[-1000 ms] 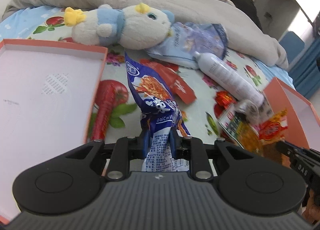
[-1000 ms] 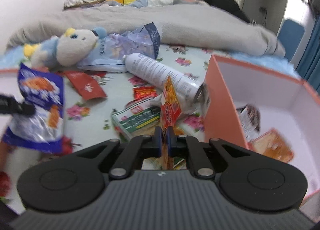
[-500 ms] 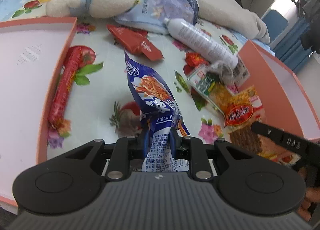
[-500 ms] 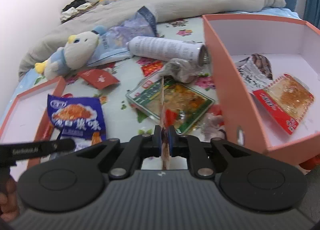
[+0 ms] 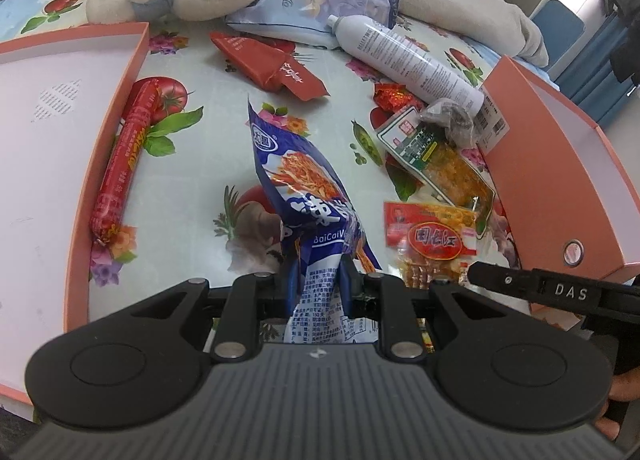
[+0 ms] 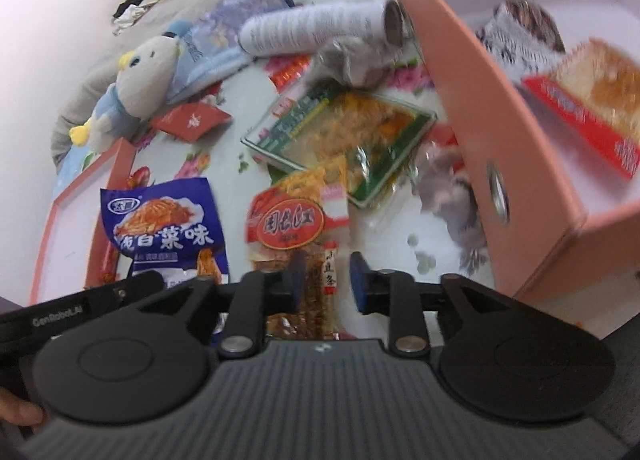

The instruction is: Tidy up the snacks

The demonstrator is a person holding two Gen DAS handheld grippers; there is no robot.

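Meanwhile, my left gripper [image 5: 318, 278] gripped the blue packet [image 5: 308, 196] | my right gripper [image 6: 326, 280] had just been opening, apparently off the red packet [image 6: 294, 228] beside the orange box [image 6: 480, 108].

Bright even daylight, fisheye-bent edges, right view motion-blurred (left sharp)

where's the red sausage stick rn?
Left wrist view, left side: the red sausage stick lies on the floral cloth against the left orange tray wall.
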